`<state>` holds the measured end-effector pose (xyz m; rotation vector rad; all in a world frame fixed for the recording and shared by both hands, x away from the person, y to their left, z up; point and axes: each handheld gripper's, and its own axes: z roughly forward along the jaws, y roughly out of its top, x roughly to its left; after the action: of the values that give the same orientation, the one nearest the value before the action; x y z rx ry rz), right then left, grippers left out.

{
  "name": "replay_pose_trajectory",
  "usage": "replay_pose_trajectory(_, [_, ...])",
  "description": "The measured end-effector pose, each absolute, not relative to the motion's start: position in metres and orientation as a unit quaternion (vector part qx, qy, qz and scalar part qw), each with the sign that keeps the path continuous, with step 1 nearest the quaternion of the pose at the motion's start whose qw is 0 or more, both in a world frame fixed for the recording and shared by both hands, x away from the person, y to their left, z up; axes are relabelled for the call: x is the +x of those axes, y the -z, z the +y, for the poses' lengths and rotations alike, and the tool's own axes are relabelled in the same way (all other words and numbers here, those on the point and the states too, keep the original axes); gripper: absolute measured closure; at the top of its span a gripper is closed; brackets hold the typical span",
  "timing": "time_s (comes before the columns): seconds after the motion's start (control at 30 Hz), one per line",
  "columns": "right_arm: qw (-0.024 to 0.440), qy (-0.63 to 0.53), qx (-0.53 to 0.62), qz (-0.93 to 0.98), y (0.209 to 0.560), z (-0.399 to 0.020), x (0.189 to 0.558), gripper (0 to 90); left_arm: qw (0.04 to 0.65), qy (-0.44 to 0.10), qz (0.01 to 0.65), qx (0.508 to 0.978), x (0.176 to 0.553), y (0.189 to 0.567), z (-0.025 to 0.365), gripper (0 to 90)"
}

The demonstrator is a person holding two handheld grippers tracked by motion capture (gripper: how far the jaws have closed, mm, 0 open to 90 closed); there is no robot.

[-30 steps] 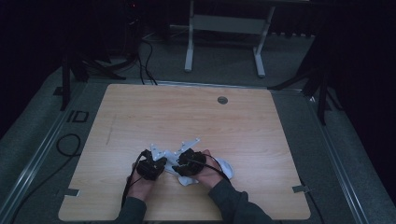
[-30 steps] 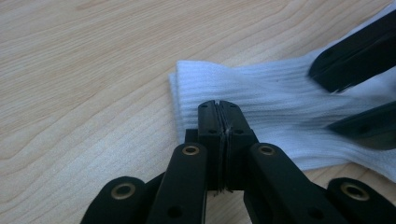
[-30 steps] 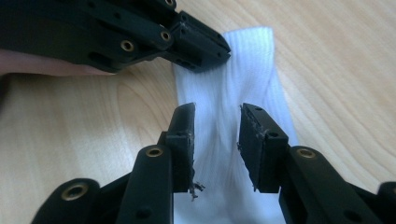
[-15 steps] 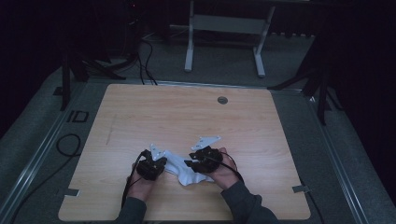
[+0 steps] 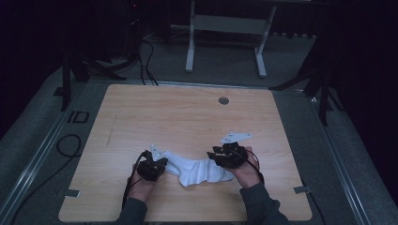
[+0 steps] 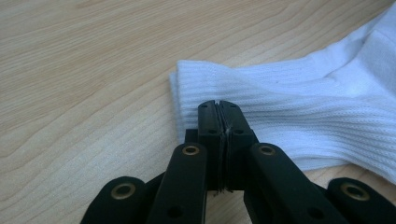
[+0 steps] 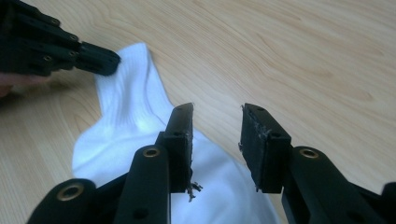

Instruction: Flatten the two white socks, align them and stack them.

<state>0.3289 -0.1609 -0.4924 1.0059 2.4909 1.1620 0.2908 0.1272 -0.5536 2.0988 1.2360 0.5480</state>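
One white sock [image 5: 199, 169] stretched flat on the wooden bench [image 5: 187, 117], between both hands, near the front edge. Left claw [image 5: 158, 163] clamped tight on the ribbed cuff end, jaws pressed together in the left gripper view [image 6: 218, 108]; cuff edge under the jaws hidden. Right claw [image 7: 215, 122] spread apart above the foot end, nothing pinched between its pads; toe end cut off by the frame's bottom edge there. From the high view, right claw [image 5: 220, 156] dark against the hand, jaw gap hard to make out.
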Motion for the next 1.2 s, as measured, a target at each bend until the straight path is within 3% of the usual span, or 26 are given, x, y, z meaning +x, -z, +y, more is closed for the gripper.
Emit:
replay_pose_trajectory(0.43, [0.088, -0.34, 0.384, 0.854, 0.534, -0.181, 0.319, 61.3, 0.315, -0.21, 0.467, 0.799, 0.29, 0.554, 0.127, 87.9])
replay_pose_trajectory(0.5, [0.081, -0.329, 0.393, 0.855, 0.541, -0.18, 0.321, 65.2, 0.315, -0.21, 0.467, 0.799, 0.29, 0.554, 0.127, 87.9])
replay_pose_trajectory(0.53, [0.081, -0.324, 0.394, 0.856, 0.543, -0.18, 0.322, 73.0, 0.314, -0.21, 0.467, 0.799, 0.29, 0.554, 0.127, 87.8])
replay_pose_trajectory(0.57, [0.081, -0.324, 0.394, 0.856, 0.543, -0.18, 0.322, 73.0, 0.314, -0.21, 0.467, 0.799, 0.29, 0.554, 0.127, 87.9])
replay_pose_trajectory(0.6, [0.086, -0.322, 0.391, 0.858, 0.543, -0.18, 0.321, 84.2, 0.315, -0.21, 0.467, 0.799, 0.29, 0.554, 0.127, 87.9])
replay_pose_trajectory(0.67, [0.094, -0.322, 0.387, 0.859, 0.541, -0.18, 0.319, 87.8, 0.315, -0.21, 0.468, 0.799, 0.29, 0.554, 0.127, 87.8])
replay_pose_trajectory(1.2, [0.111, -0.329, 0.422, 0.838, 0.535, -0.216, 0.322, 88.0, 0.318, -0.204, 0.468, 0.799, 0.289, 0.554, 0.129, 87.9])
